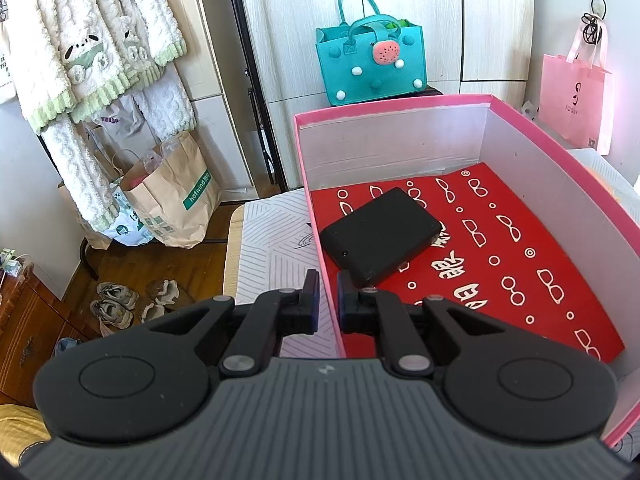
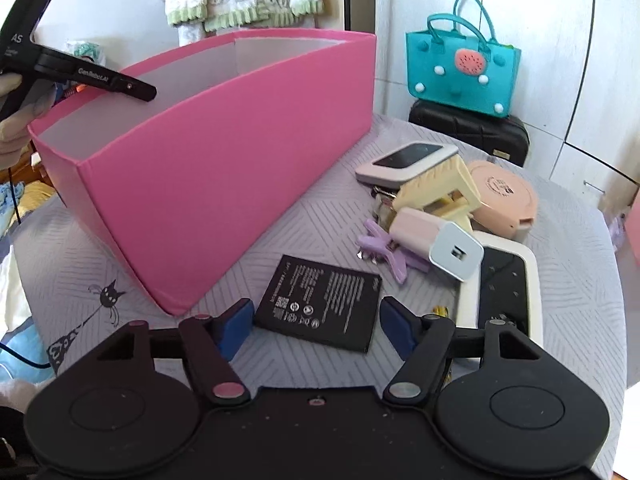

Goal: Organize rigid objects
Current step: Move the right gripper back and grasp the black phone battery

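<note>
A pink box point(image 1: 592, 184) with a red patterned floor holds a black rectangular case point(image 1: 380, 236). My left gripper point(image 1: 328, 298) straddles the box's near left wall, jaws closed on that wall. In the right wrist view the same pink box point(image 2: 224, 160) stands on the table at left, with the left gripper point(image 2: 140, 90) at its far rim. My right gripper point(image 2: 316, 320) is open, its blue pads point(image 2: 236, 326) on either side of a flat black battery point(image 2: 320, 302) lying on the table.
A pile lies right of the battery: purple hair clip point(image 2: 384, 252), pink-and-blue charger point(image 2: 436, 244), cream hair claw point(image 2: 440, 192), pink round compact point(image 2: 504, 200), white pocket router point(image 2: 404, 162), white-framed black device point(image 2: 504, 284). A teal felt bag point(image 2: 464, 72) sits on a black case behind.
</note>
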### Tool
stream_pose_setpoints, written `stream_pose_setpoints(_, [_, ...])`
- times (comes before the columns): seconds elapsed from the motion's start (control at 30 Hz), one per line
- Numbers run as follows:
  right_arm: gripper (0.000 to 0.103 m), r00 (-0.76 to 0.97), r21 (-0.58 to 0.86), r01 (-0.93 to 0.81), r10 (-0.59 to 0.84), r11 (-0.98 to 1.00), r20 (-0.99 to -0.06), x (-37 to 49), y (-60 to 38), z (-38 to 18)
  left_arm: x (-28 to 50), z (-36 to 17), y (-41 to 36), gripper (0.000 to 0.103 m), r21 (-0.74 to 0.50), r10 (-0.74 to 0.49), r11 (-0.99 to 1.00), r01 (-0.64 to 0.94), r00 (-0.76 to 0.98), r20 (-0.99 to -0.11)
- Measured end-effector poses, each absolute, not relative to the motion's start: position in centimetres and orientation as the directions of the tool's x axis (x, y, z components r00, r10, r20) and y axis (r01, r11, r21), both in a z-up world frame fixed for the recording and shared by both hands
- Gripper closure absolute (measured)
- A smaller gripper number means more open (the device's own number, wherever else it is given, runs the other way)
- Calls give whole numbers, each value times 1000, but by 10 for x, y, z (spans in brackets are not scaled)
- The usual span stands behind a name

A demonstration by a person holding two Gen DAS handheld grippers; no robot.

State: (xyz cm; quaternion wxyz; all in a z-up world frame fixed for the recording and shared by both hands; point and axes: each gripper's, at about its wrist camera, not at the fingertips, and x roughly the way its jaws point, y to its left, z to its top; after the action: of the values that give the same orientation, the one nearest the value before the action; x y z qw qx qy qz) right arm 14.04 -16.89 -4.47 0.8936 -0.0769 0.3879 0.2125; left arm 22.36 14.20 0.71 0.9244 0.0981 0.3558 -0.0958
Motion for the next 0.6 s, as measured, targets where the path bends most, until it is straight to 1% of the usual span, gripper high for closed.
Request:
stream_pose_setpoints(0.07, [22, 613, 21, -402, 285, 916, -737, 140, -166, -45, 223, 7, 142, 94, 113, -107, 962, 247, 729, -676])
stream_pose_setpoints(0.13, [19, 612, 34, -374, 275, 927, -742, 142, -164, -46, 223, 7, 142, 94, 115, -106, 962, 247, 729, -677])
stream_pose_setpoints(0.2, [19, 622, 30, -364, 267, 931, -736, 143, -162, -47, 224, 7, 142, 94, 115, -106, 962, 247, 729, -677])
stream_pose_setpoints(0.23, [21, 626, 31, -354, 262, 935, -735, 144, -161, -47, 224, 7, 142, 94, 114, -107, 962, 247, 728, -677])
stream_pose_setpoints(0.27, [34, 636, 31, -338, 252, 941, -729, 144, -160, -47, 224, 7, 142, 94, 112, -107, 963, 246, 728, -677])
stream_pose_setpoints(0.4, [34, 634, 9, -352, 245, 936, -734, 137, -156, -41, 223, 7, 142, 94, 109, -109, 963, 245, 728, -677])
stream_pose_setpoints(0.43, [34, 621, 6, -354, 239, 935, -747, 137, -156, -42, 223, 7, 142, 94, 109, -109, 963, 245, 728, -677])
stream_pose_setpoints(0.53, [34, 611, 17, -345, 239, 938, -755, 138, -159, -42, 224, 8, 142, 94, 110, -109, 963, 247, 728, -677])
stream_pose_setpoints(0.6, [31, 608, 36, -332, 244, 942, -755, 141, -161, -42, 224, 8, 142, 94, 107, -110, 963, 246, 728, -677])
